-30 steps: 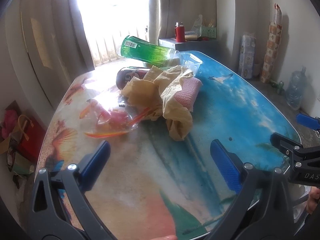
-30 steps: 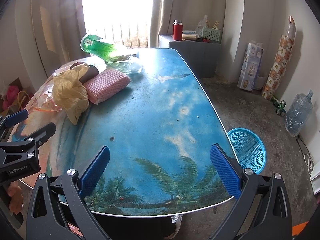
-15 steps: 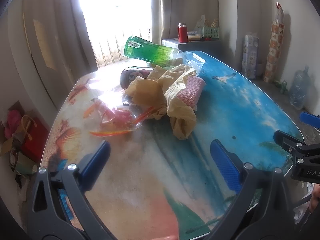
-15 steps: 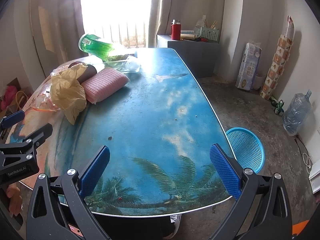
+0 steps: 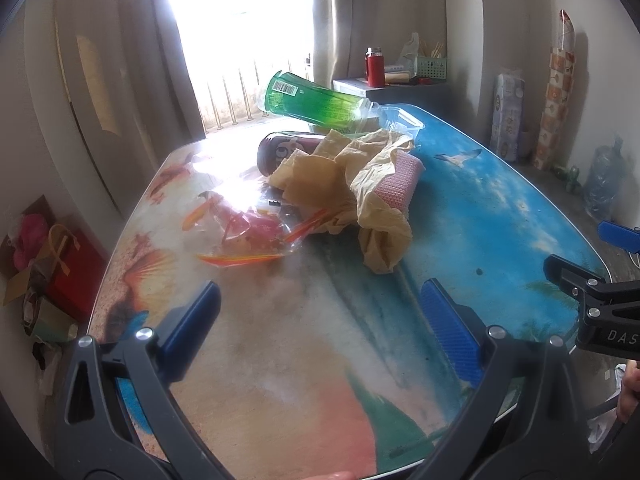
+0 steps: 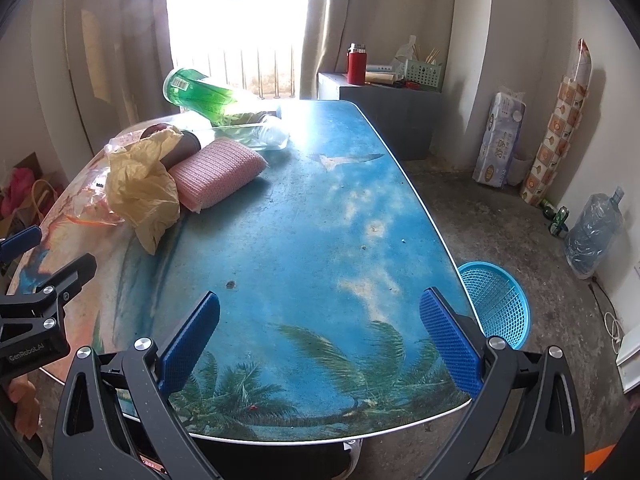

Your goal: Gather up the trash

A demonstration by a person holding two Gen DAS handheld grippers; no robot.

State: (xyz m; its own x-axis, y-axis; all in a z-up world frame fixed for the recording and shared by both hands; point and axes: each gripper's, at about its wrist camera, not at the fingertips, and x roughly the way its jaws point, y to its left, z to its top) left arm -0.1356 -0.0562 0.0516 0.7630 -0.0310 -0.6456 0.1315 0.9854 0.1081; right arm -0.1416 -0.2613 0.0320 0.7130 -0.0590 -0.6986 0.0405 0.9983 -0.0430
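You see a green bottle [image 5: 316,102], a yellow bag [image 5: 360,176] and a pink sponge [image 6: 216,174]. Your table [image 6: 320,220] shows blue sky and palms; the basket [image 6: 500,304] is blue.

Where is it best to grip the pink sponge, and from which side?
Grip the pink sponge across its short width at the bare end farthest from the yellow bag, probably from above. That end lies free on the table; the bag covers the other.
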